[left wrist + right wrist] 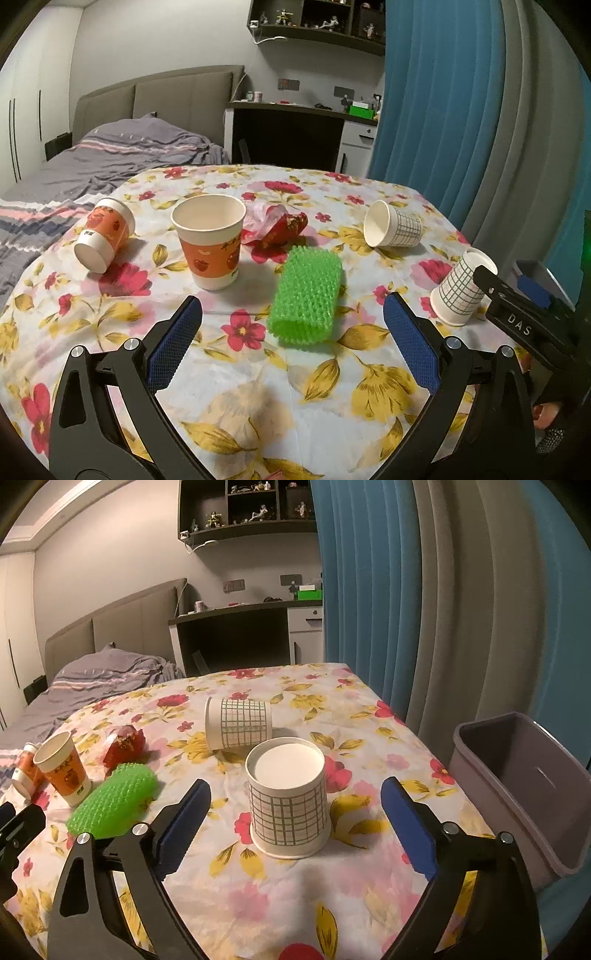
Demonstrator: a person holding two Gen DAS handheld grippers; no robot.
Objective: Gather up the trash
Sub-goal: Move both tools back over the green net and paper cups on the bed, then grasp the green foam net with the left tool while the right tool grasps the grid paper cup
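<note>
My left gripper (291, 314) is open above the floral table, with a green spiky foam sleeve (304, 295) lying between its fingertips. An upright orange cup (210, 242), a tipped orange cup (105, 234) and a red wrapper with clear plastic (280, 225) lie beyond. My right gripper (295, 797) is open around an upside-down grid-pattern cup (288, 797), not touching it. A second grid cup (240, 722) lies on its side behind. The grey bin (524, 786) stands at the table's right edge.
The floral-cloth table (280, 893) fills both views. A bed (92, 162) lies to the left, a desk (288, 133) behind, and blue and grey curtains (406, 590) to the right. The right gripper's body (524, 325) shows at the left wrist view's right edge.
</note>
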